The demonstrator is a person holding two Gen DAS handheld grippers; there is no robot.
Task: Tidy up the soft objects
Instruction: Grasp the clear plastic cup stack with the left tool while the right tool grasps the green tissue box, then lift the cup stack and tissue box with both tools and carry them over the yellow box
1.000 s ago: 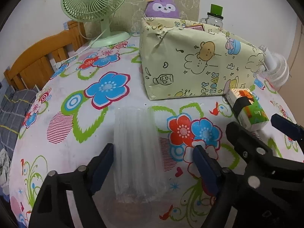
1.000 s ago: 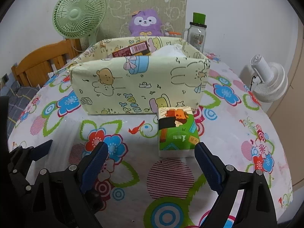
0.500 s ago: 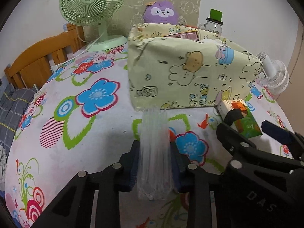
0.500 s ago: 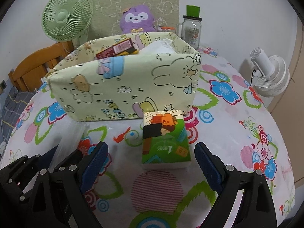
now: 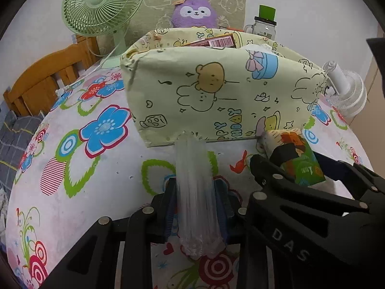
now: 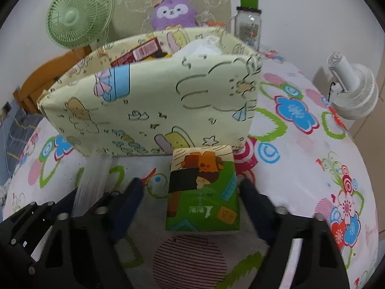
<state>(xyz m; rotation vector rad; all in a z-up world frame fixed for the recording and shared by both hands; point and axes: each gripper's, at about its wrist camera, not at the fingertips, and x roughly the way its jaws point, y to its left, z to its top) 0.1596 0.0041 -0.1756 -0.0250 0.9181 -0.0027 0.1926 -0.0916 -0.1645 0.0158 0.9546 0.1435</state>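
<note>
My left gripper [image 5: 196, 187] is shut on a clear ribbed plastic air-cushion bundle [image 5: 195, 168]. The bundle's far end reaches the foot of the pale yellow cartoon-print fabric box [image 5: 216, 96]. A green tissue pack [image 6: 203, 192] lies on the floral tablecloth just in front of the box [image 6: 156, 110]. My right gripper [image 6: 192, 187] straddles the pack and its jaws are closing, with a gap still showing on the left side. In the right wrist view the left gripper [image 6: 91, 200] and the bundle [image 6: 93, 180] sit at lower left.
A red packet [image 5: 216, 41] and a white item lie inside the box. Behind it stand a green fan [image 5: 101, 7], a purple plush toy [image 5: 195, 12] and a green-lidded glass jar [image 5: 264, 24]. A white fan [image 5: 346, 91] is off the right edge and a wooden chair [image 5: 43, 77] is on the left.
The left gripper closed on the clear bundle and carried it toward the box. The right gripper moved forward over the tissue pack and its jaws narrowed.
</note>
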